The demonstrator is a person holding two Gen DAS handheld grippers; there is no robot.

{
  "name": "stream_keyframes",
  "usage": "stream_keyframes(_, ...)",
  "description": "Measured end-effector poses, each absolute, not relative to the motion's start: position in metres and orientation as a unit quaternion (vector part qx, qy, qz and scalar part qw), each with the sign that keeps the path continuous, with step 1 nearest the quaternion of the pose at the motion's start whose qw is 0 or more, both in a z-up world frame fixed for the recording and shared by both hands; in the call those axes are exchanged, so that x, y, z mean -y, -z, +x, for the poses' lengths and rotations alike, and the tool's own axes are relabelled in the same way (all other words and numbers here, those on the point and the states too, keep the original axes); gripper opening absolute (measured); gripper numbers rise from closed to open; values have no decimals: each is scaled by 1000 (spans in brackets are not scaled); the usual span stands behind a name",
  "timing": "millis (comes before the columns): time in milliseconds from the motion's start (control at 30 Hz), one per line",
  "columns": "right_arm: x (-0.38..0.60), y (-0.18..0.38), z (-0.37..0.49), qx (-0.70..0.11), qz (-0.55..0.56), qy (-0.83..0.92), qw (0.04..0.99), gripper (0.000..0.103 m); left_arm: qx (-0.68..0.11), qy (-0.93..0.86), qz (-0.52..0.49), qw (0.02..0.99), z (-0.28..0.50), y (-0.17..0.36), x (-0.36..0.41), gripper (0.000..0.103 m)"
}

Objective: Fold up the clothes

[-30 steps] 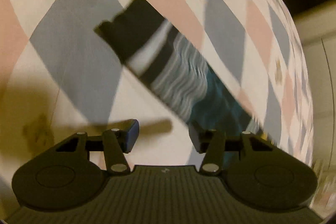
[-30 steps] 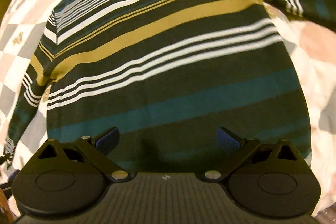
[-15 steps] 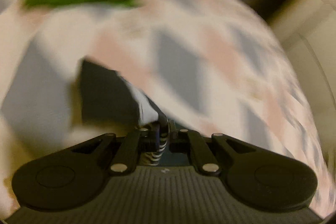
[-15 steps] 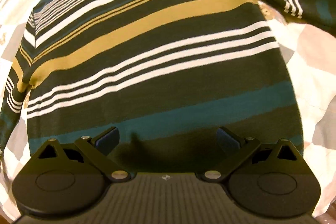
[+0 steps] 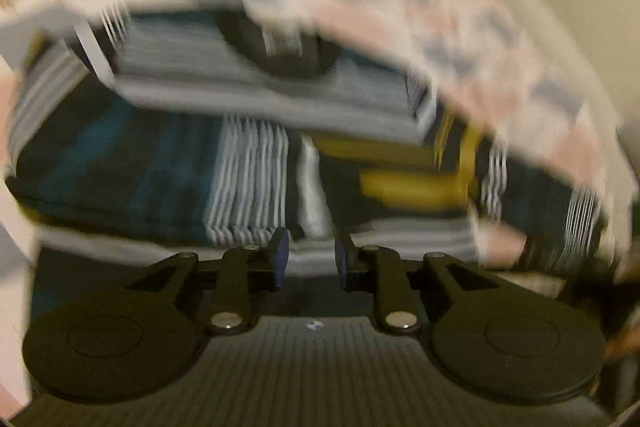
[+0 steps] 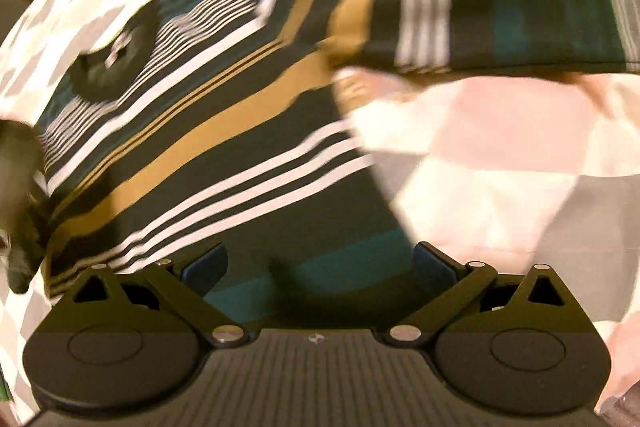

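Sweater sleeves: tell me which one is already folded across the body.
The sleeve under the left gripper lies across the sweater's chest; the other sleeve stretches out over the quilt.

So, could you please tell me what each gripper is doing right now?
Left gripper: just opening, slightly apart, nothing gripped.
Right gripper: wide open, empty.

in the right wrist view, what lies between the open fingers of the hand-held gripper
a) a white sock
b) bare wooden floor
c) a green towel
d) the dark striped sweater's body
d: the right hand-held gripper hangs open over the dark striped knit sweater on the pink-and-grey checked bedspread.
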State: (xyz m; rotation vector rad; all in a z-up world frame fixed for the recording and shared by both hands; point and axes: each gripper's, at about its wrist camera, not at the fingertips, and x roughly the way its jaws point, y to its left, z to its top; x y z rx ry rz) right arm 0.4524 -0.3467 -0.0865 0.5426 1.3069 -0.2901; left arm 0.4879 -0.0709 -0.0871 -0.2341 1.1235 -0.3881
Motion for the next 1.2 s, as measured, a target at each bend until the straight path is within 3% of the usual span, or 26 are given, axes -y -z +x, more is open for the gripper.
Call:
stream_keyframes(167,376,83,439,-578,276,130,757,100,-556,154,-105,810,465,96,62,22)
stream_keyframes(267,379,83,436,-548,309,88,772,76,-559,113,-103,815,468,98,34,22)
stream_keyframes(367,366,90,449,-528,356,24,770,66,-551,77,-104,824,474,93,5,23)
stream_keyframes(433,352,98,463,-521,375,-5,767,65,-544,61,-106,830,481,90,-9,29)
stream_keyframes(667,308,134,507,-522,394,-47,755,65,-533,33,-116,838,503,85,-50,30)
stream_keyframes(767,298,153,520,-527,395,-31,752,54,-538,24,-126,833,508,90,-60,31)
stream_keyframes(833,296,162,526,-523,411,-30,747,38,-544,19,-133,828,510,95,-64,31)
stream_keyframes(867,292,165,532,-525,412,-42,744,18,-545,19,-134,827,511,95,-64,31)
stream_keyframes(900,288,167,538,-528,411,-53,742,10,-547,18,-135,826,512,96,-65,31)
stream_keyframes(1033,265,138,562,-507,338,-94,787,5,-546,22,-136,827,517,95,-64,31)
stream_keyframes(1200,293,66,573,-403,276,-74,869,3,-534,35,-126,835,527,88,-55,31)
